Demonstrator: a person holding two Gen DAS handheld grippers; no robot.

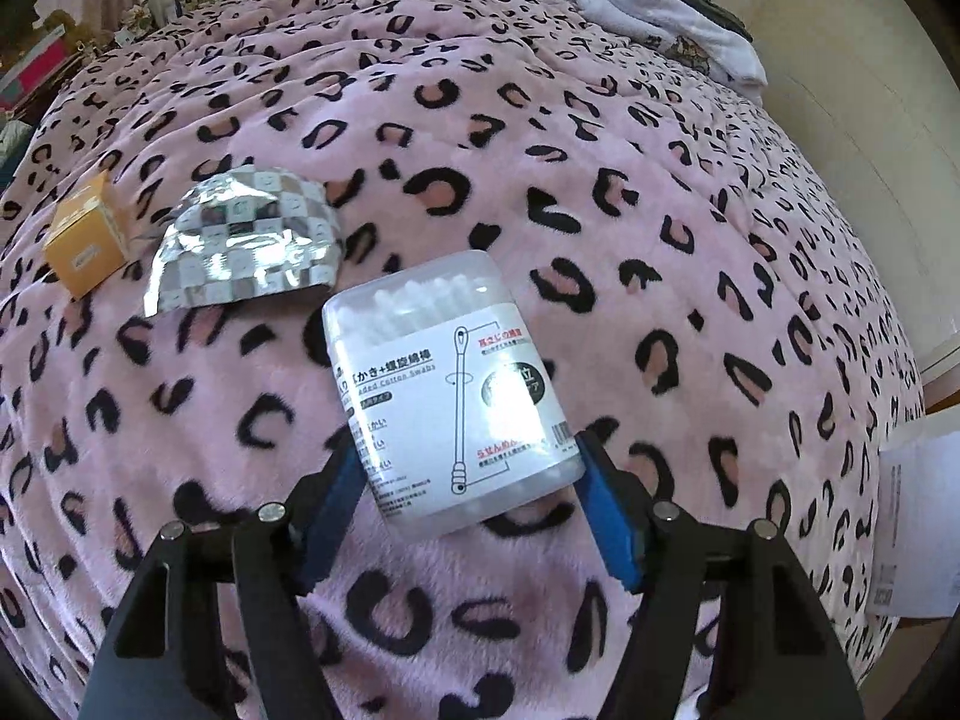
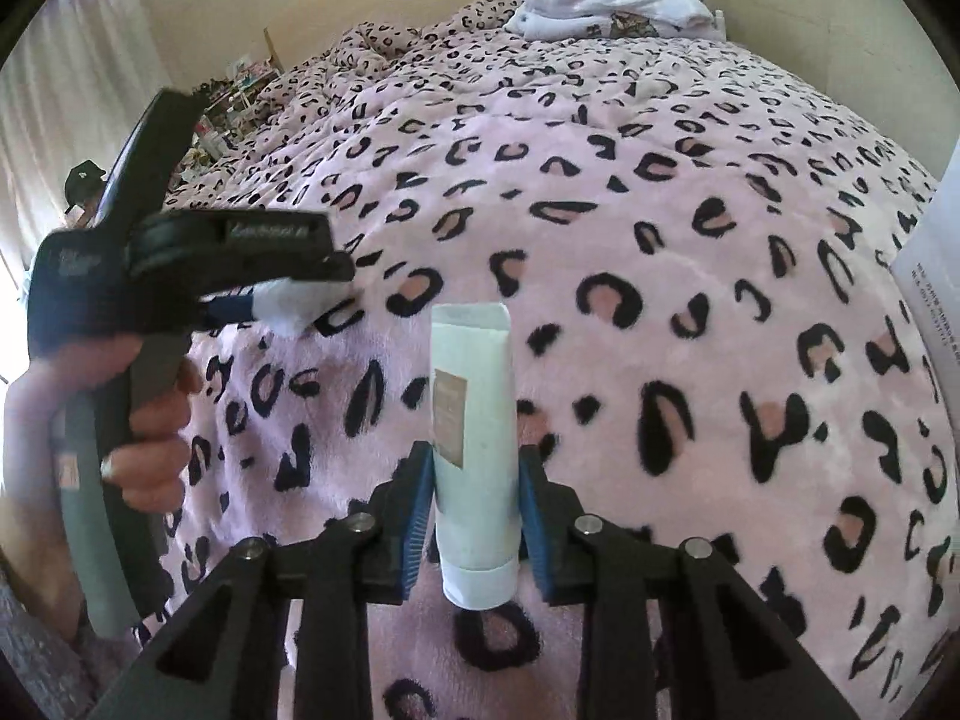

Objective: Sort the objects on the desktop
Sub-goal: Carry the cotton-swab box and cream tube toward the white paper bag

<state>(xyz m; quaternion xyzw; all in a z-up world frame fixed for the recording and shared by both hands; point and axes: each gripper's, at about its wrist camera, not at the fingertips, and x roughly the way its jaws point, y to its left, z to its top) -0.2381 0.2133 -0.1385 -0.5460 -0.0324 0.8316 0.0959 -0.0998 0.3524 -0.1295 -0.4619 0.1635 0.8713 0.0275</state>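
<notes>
1. Cotton swab box (image 1: 447,396) – clear plastic, label up, clamped near its lower end between the blue pads of the left gripper (image 1: 465,501); it looks lifted just clear of the pink leopard-print blanket (image 1: 660,180) on the bed.
2. Pale tube (image 2: 474,456) – cap toward the camera, crimped end pointing away, pinched at mid-body by the right gripper (image 2: 474,516), jaws narrow on it.
3. Step in hand, by my reading: both items picked up and in carry. The next move calls for a drop-off spot for each – none is evident in either view.
4. Unsorted on the blanket: orange carton (image 1: 87,240), with the checkered foil pouch (image 1: 246,240) just beside it.
5. Hard to make out: white sheet (image 1: 915,516) cut off at the edge; the left gripper is motion-blurred in the right wrist view; shelf clutter beyond the bed is too small to tell.
</notes>
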